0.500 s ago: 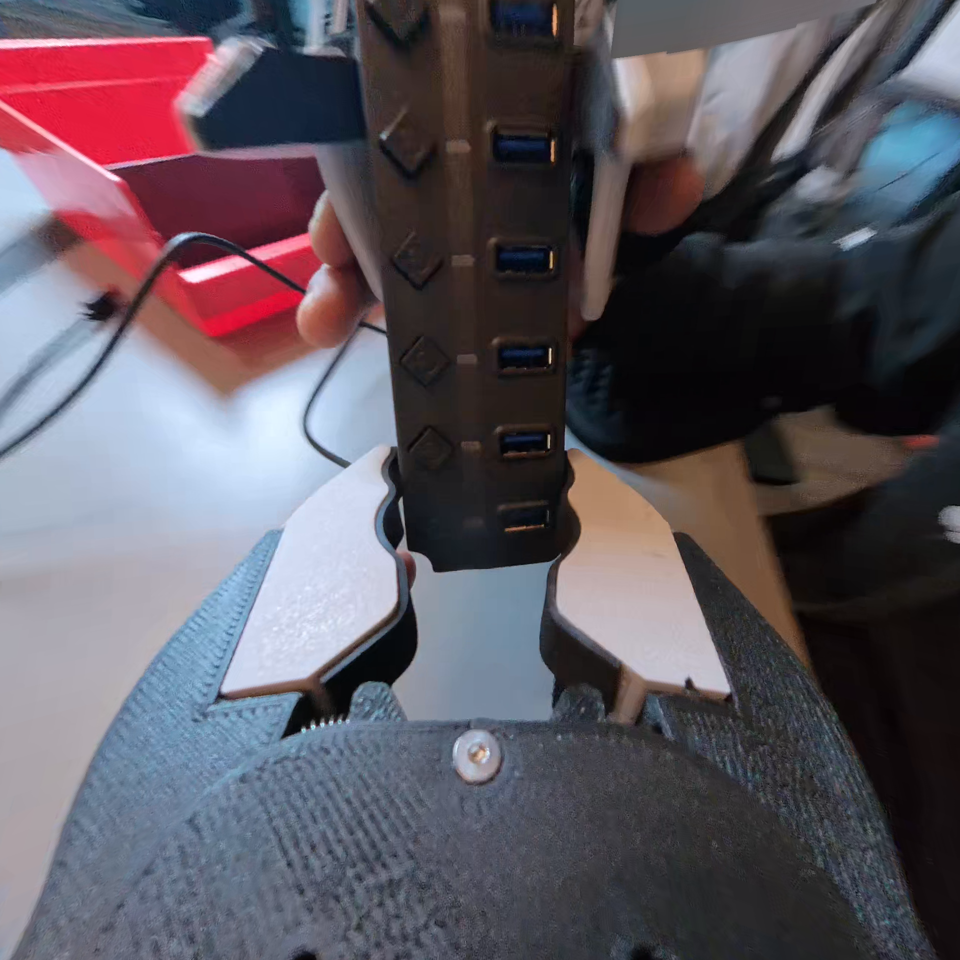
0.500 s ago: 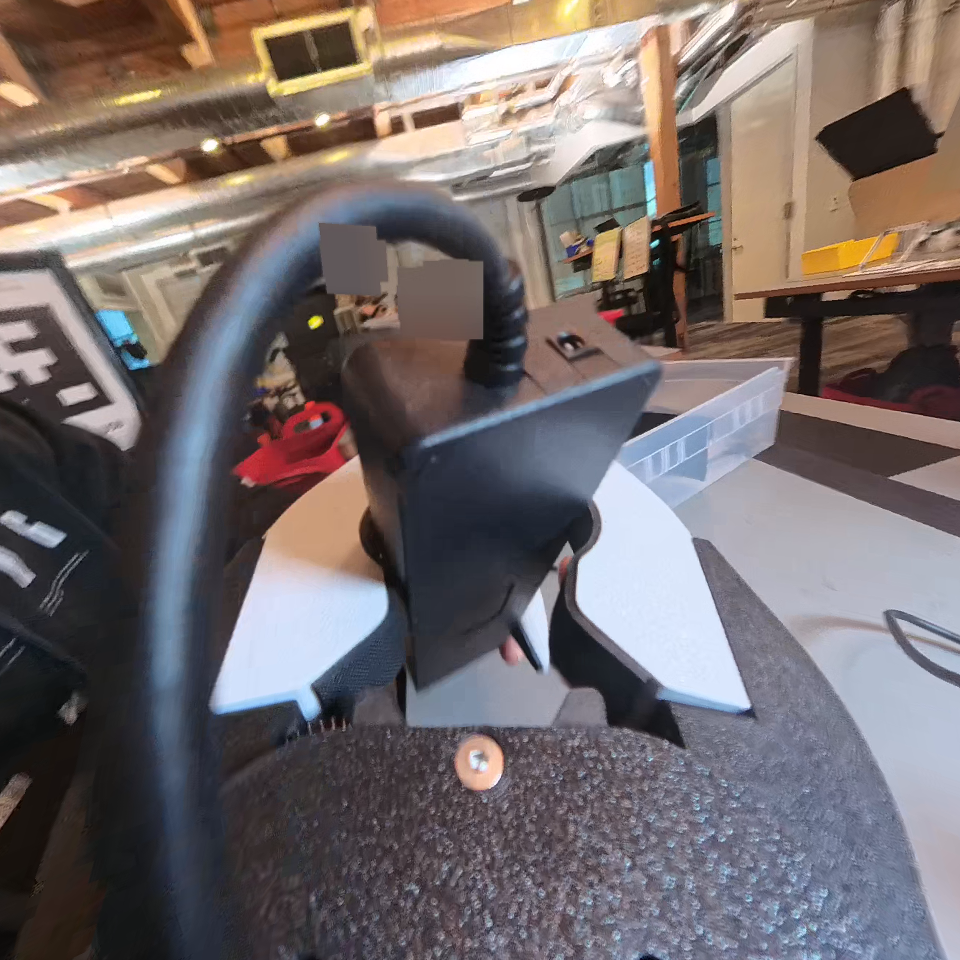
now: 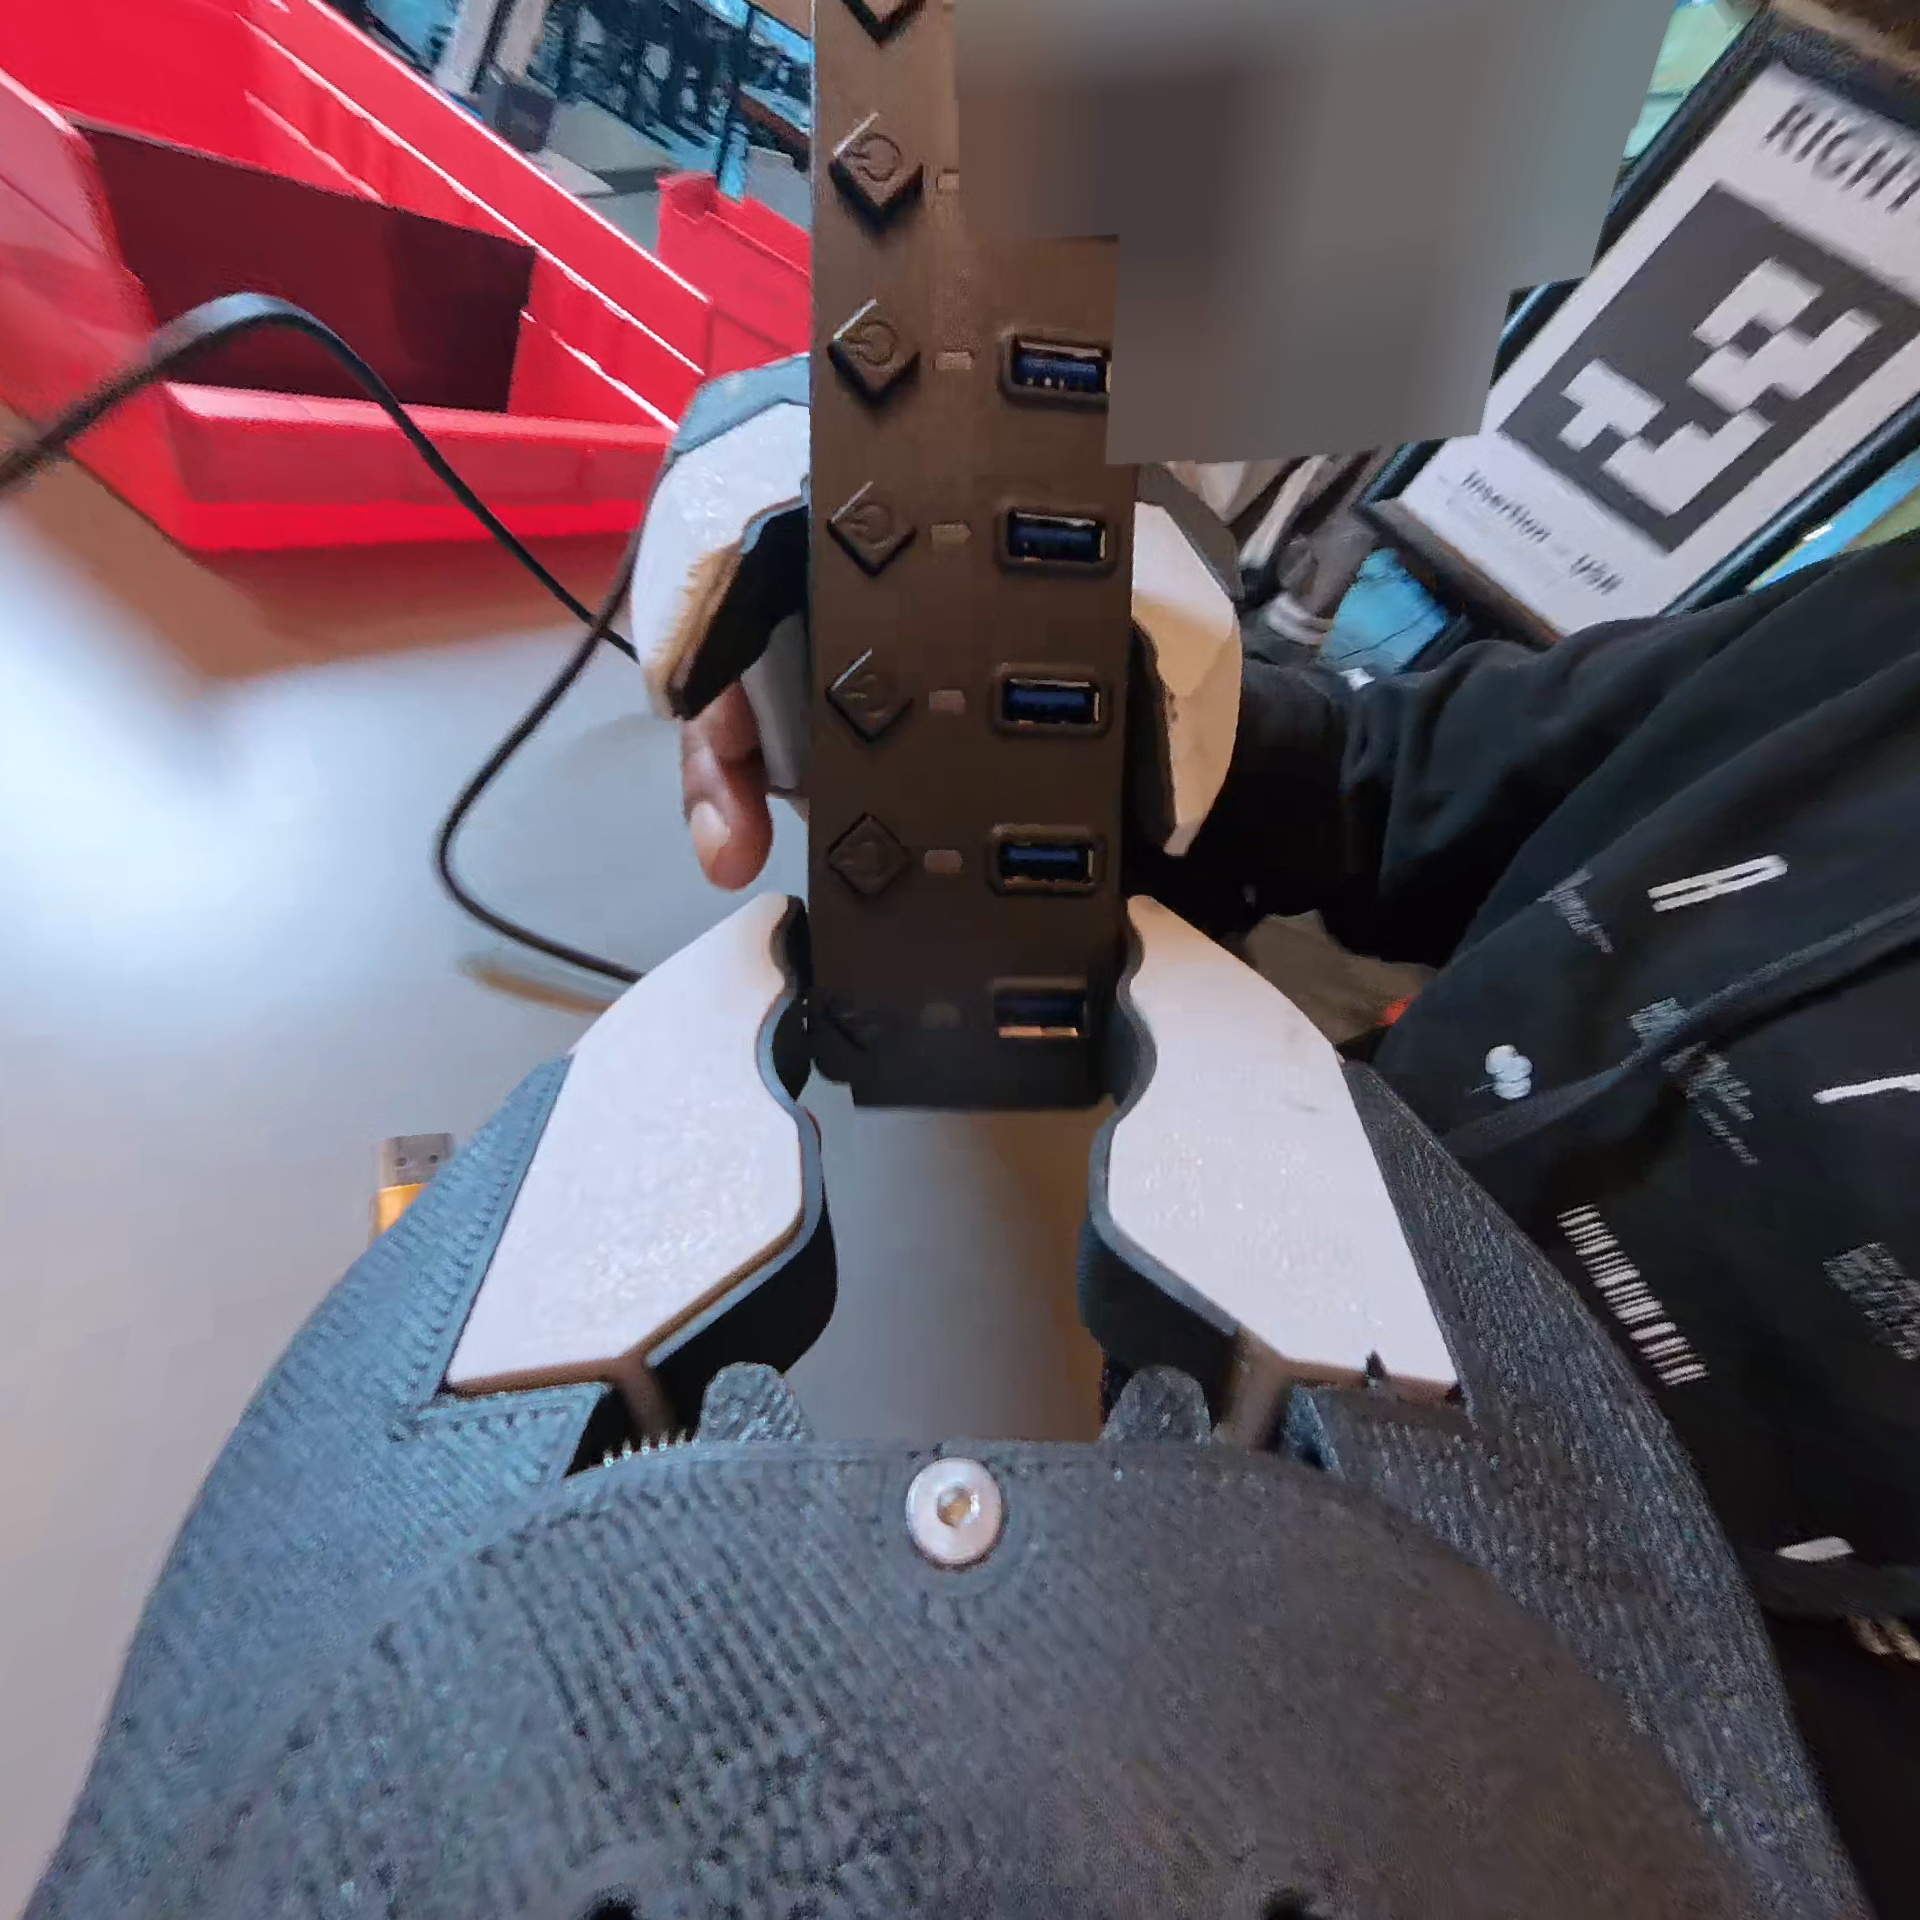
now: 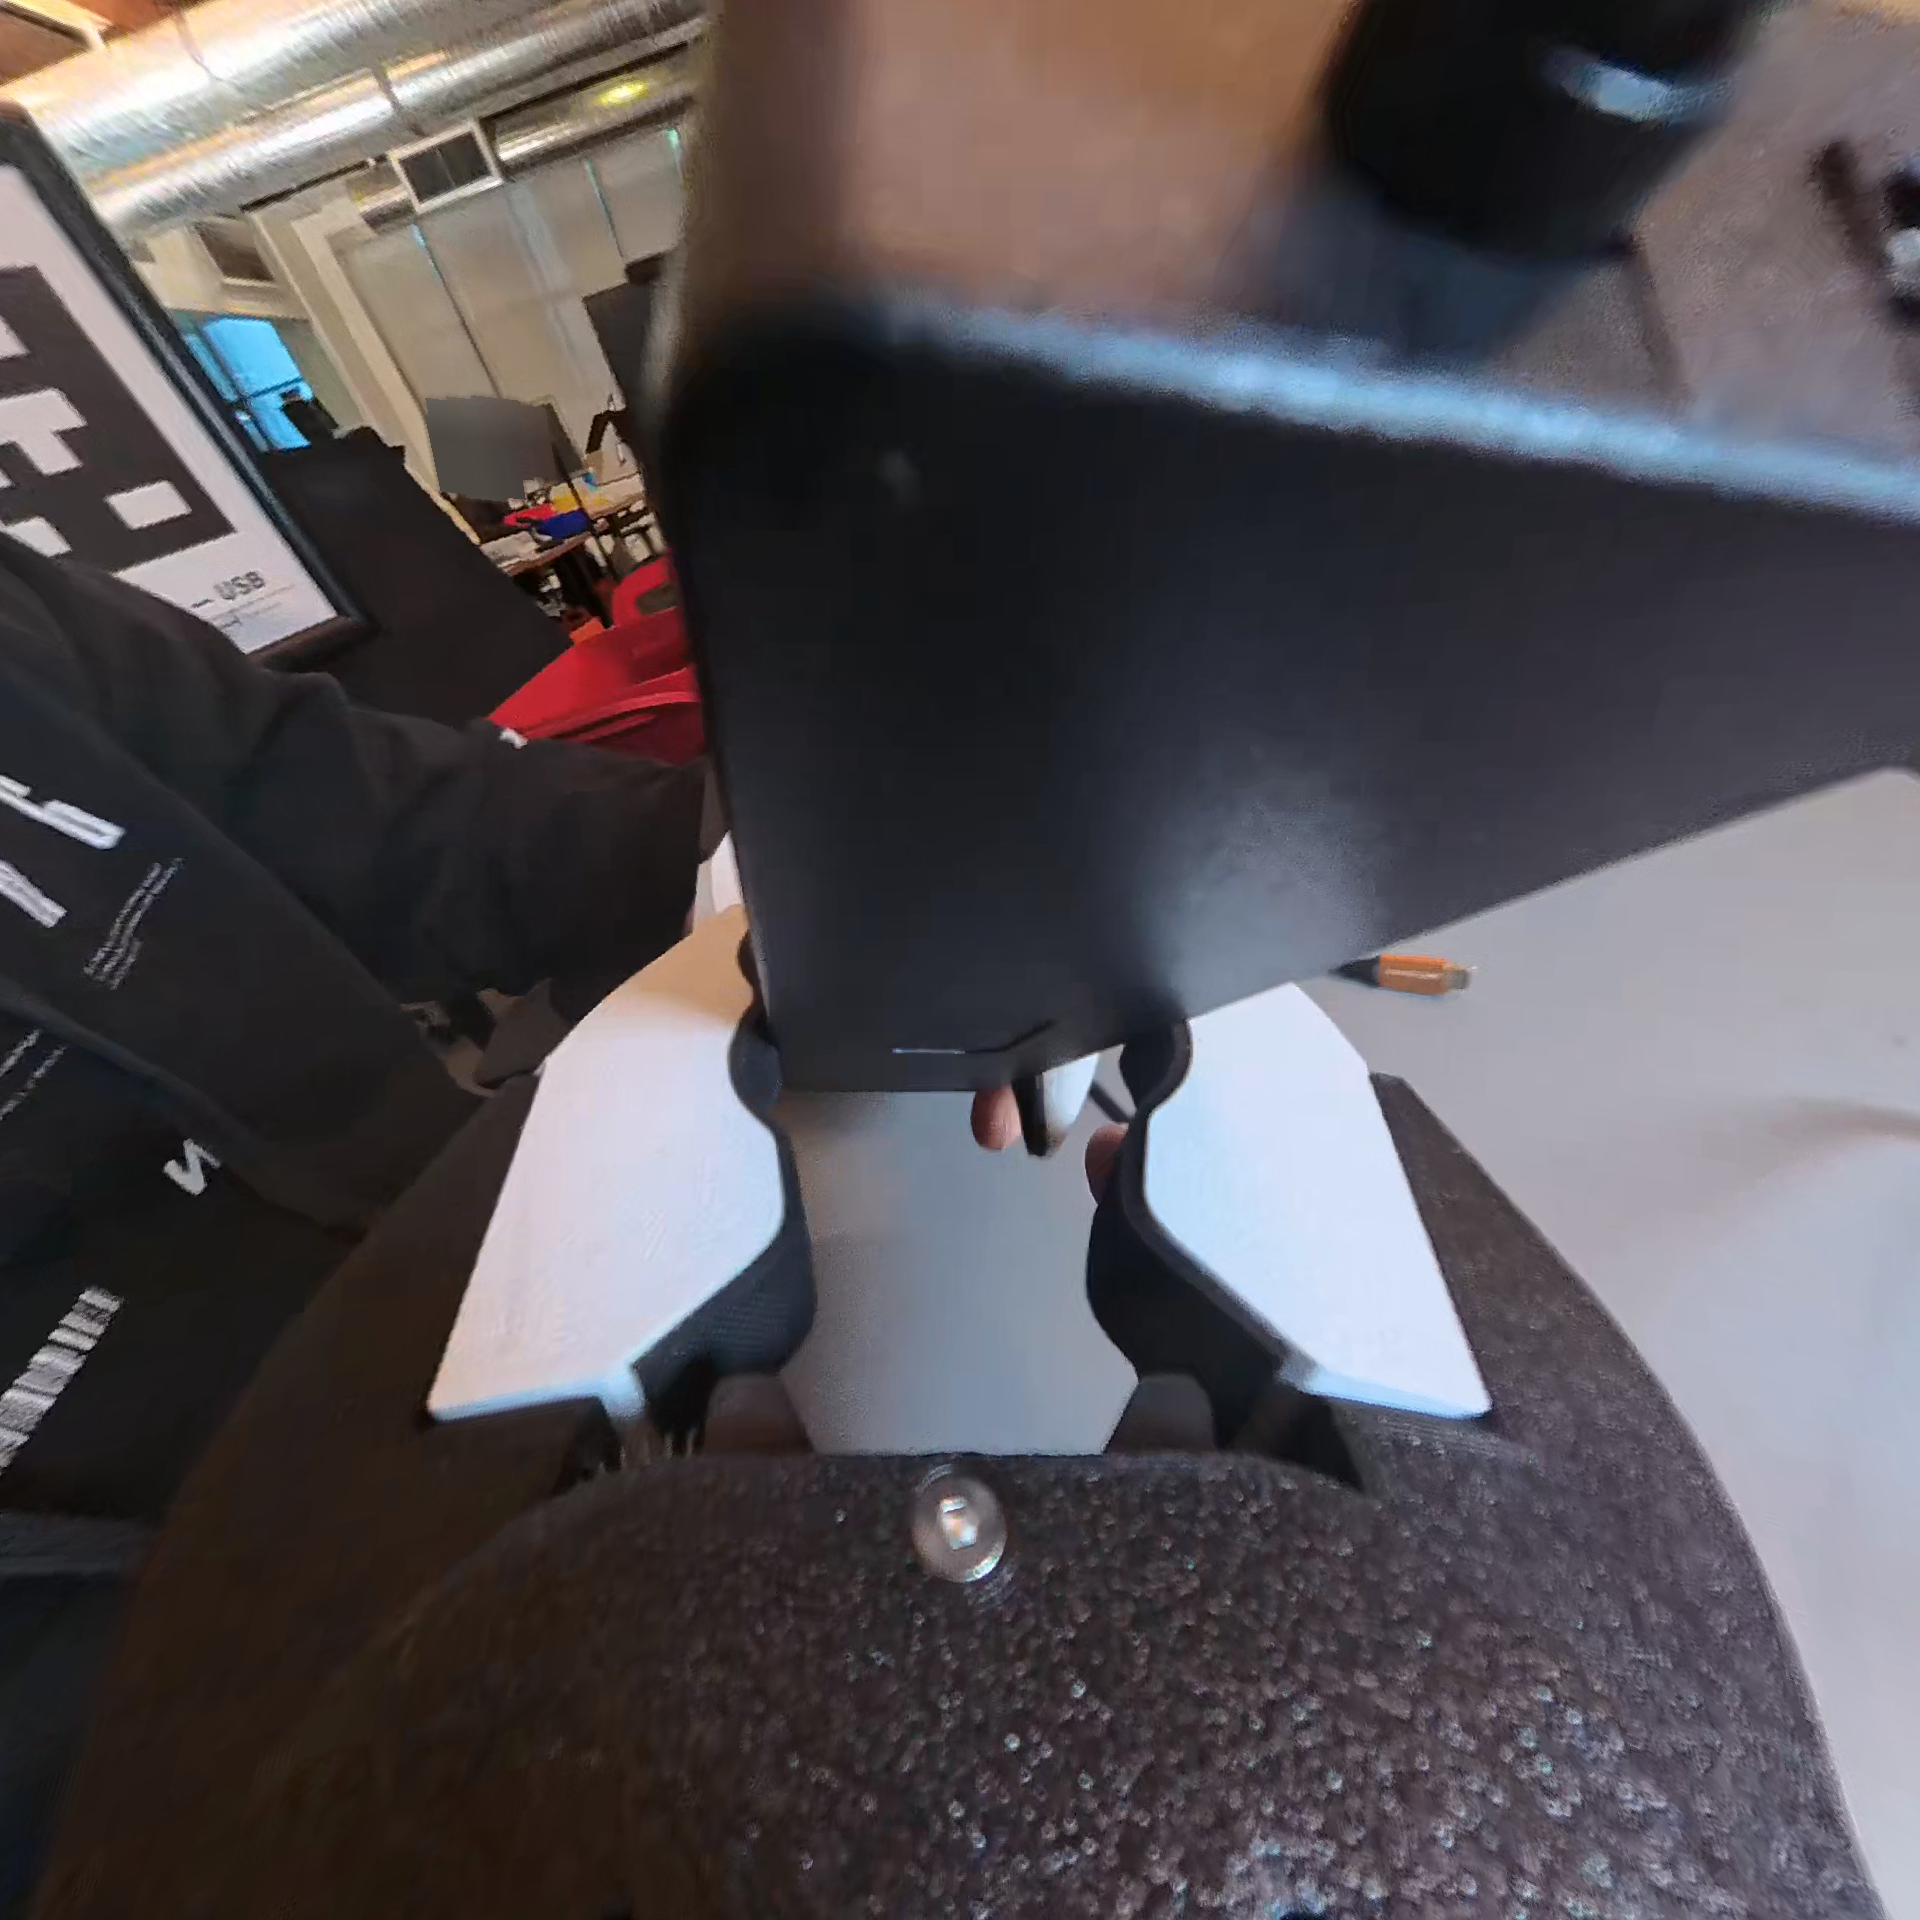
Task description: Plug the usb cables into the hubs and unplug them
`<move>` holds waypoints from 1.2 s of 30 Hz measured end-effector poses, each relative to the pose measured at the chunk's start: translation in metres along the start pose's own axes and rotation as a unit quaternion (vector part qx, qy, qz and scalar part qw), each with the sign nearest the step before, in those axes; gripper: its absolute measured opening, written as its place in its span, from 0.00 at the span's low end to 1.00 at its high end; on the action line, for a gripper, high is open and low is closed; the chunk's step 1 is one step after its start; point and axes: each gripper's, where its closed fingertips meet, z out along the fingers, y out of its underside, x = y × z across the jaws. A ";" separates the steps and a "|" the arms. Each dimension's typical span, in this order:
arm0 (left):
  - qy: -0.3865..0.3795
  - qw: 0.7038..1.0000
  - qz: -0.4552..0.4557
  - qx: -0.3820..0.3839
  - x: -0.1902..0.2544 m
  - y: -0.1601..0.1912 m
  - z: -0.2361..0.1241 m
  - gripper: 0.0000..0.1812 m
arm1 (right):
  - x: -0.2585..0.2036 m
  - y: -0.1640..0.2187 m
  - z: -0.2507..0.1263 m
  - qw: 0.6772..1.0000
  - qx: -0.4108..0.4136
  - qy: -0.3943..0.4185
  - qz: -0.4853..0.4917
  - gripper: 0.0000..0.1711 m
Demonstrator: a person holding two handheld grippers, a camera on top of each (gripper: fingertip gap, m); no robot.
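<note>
A long black USB hub [image 3: 961, 623] with a row of blue ports stands upright in the left wrist view. My left gripper [image 3: 961, 997] is shut on its near end. My right gripper's white fingers [image 3: 707, 561] clasp the hub's sides about mid-length. In the right wrist view my right gripper [image 4: 956, 1049] is shut on the hub's plain black back [image 4: 1039, 727], which fills the frame and is blurred. No plug shows in any visible port. An orange USB plug [image 3: 410, 1174] lies on the table and also shows in the right wrist view [image 4: 1418, 977].
Red plastic bins [image 3: 364, 436] stand at the far left on the pale table [image 3: 208, 935]. A thin black cable [image 3: 499, 727] loops across the table. A black-sleeved arm [image 3: 1558, 779] and a framed black-and-white marker card [image 3: 1714, 343] are on the right. Only a small space, under 4 cm, lies between the two pairs of fingers.
My right gripper has come down the hub toward my left gripper. The hub now looms larger in the right wrist view, and the thick black cable arc there is gone from sight.
</note>
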 end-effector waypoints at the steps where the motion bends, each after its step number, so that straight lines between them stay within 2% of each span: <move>1: -0.029 0.999 0.026 -0.008 -0.005 -0.003 -0.006 0.32 | 0.003 -0.004 -0.003 1.000 0.003 0.010 -0.007 0.38; 3: -0.133 0.986 0.093 -0.025 -0.027 -0.012 -0.029 0.39 | 0.013 -0.009 -0.011 0.999 0.002 0.045 -0.027 0.38; 4: -0.181 0.976 0.116 -0.036 -0.037 -0.014 -0.042 0.38 | 0.018 -0.011 -0.016 0.998 -0.002 0.059 -0.031 0.38; 5: -0.236 0.960 0.139 -0.054 -0.051 -0.013 -0.056 0.31 | 0.021 -0.012 -0.020 0.998 -0.002 0.062 -0.025 0.38; 6: -0.263 0.948 0.159 -0.081 -0.059 -0.005 -0.066 0.32 | 0.025 -0.016 -0.025 0.997 0.006 0.070 -0.016 0.38; 10: -0.275 0.933 0.144 -0.182 -0.070 0.036 -0.068 0.28 | 0.042 -0.024 -0.041 0.993 0.020 0.112 -0.018 0.38; 14: -0.331 0.877 0.197 -0.287 -0.094 0.065 -0.056 0.22 | 0.051 -0.024 -0.050 0.992 0.024 0.127 -0.009 0.38; 17: -0.340 0.866 0.203 -0.306 -0.104 0.072 -0.043 0.17 | 0.052 -0.025 -0.051 0.991 0.026 0.130 -0.011 0.38; 21: -0.339 0.864 0.202 -0.313 -0.108 0.073 -0.039 0.04 | 0.050 -0.025 -0.051 0.991 0.022 0.131 -0.017 0.38; 23: -0.343 0.855 0.216 -0.324 -0.108 0.073 -0.043 0.04 | 0.051 -0.025 -0.052 0.991 0.019 0.133 -0.021 0.38; 24: -0.338 0.856 0.215 -0.327 -0.105 0.073 -0.045 0.04 | 0.051 -0.025 -0.053 0.990 0.018 0.135 -0.023 0.38; 25: -0.321 0.869 0.204 -0.315 -0.097 0.070 -0.045 0.04 | 0.051 -0.025 -0.054 0.990 0.017 0.136 -0.025 0.38; 27: -0.269 0.912 0.160 -0.265 -0.069 0.056 -0.043 0.04 | 0.052 -0.028 -0.058 0.989 0.020 0.142 -0.029 0.38; 30: -0.113 0.973 0.112 -0.170 0.007 0.017 -0.044 0.04 | 0.053 -0.034 -0.067 0.988 0.033 0.145 -0.028 0.38; 33: 0.017 0.990 0.108 -0.085 0.075 -0.029 -0.059 0.04 | 0.054 -0.039 -0.073 0.988 0.046 0.146 -0.023 0.38; 34: 0.033 0.992 0.105 -0.067 0.081 -0.040 -0.063 0.03 | 0.053 -0.040 -0.074 0.988 0.049 0.145 -0.021 0.38; 36: 0.036 0.995 0.072 -0.054 0.067 -0.047 -0.069 0.04 | 0.053 -0.041 -0.073 0.988 0.052 0.142 -0.018 0.38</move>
